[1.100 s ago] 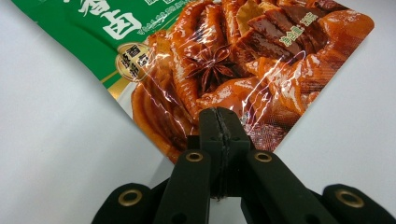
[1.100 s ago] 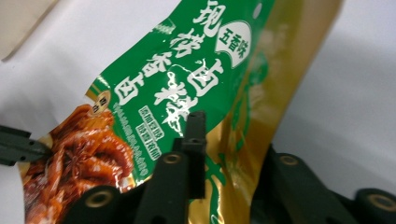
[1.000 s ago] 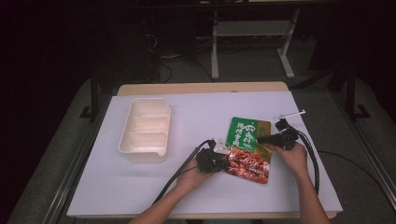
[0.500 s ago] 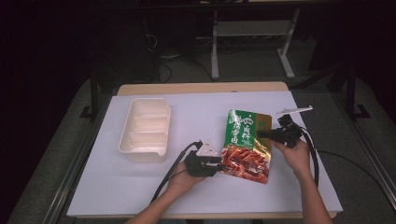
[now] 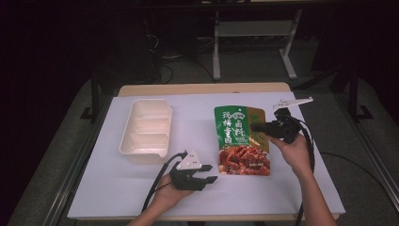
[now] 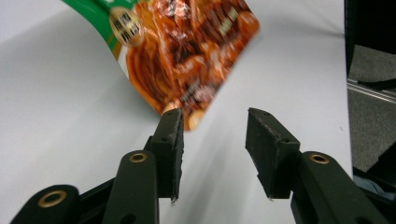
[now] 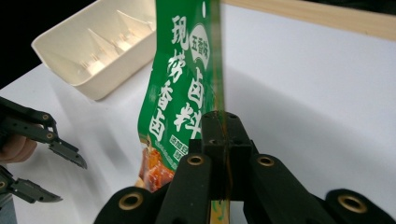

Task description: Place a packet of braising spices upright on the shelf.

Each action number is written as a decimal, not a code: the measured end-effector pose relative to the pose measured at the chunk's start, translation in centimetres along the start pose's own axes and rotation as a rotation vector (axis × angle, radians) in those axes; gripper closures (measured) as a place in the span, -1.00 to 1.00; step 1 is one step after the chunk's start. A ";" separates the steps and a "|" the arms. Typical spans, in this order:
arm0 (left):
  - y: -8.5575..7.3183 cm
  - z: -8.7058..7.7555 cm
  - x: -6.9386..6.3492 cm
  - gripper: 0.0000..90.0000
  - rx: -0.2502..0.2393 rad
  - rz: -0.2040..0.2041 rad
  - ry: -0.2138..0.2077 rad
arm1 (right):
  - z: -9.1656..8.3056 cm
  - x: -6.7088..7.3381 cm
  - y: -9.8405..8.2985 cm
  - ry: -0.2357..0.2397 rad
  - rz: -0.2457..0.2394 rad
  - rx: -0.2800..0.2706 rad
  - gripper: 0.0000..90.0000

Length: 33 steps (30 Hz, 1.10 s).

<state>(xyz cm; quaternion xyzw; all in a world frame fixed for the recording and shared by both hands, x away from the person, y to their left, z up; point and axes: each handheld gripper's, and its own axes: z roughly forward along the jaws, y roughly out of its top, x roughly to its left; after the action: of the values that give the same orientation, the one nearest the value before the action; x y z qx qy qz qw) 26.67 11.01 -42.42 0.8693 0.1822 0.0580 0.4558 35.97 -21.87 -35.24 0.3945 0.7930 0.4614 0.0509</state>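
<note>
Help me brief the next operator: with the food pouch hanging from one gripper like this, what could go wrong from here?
1. The right gripper pinches only a thin edge of the pouch; hanging by that strip, it could slip out.
2. The left gripper has just been opening, its jaws hold nothing, and the pouch's lower corner is beside them, not between, so nothing backs up the grip.
3. The pouch dangles loosely, so it could swing and miss the white tray.

A cream divided tray (image 5: pixel 147 130) sits on the white desk (image 5: pixel 117 188), its compartments bare. Well to the right of the tray, near the desk's far edge, lies a small white clip-like tool (image 5: pixel 292 101). Beyond the desk stands a grey metal frame (image 5: pixel 254 35) on the floor.
</note>
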 end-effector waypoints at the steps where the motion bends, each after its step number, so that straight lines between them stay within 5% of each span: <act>1: -0.3 -0.3 -0.1 0.22 -0.002 0.002 0.000 | 0.0 0.4 0.3 -0.001 -0.007 0.001 0.99; 16: -3.2 -3.7 -0.6 0.00 -0.051 0.016 -0.006 | 1.0 5.5 5.7 0.012 -0.181 -0.048 1.00; 33: -5.3 -6.2 -1.0 -0.07 -0.053 0.029 0.000 | 4.4 7.8 9.8 0.090 -0.199 -0.140 1.00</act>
<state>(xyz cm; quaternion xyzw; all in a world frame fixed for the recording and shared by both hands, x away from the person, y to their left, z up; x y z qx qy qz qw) 22.70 18.15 -43.05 0.8596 0.1678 0.0694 0.4777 38.30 -11.00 -28.01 0.2884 0.7955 0.5256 0.0883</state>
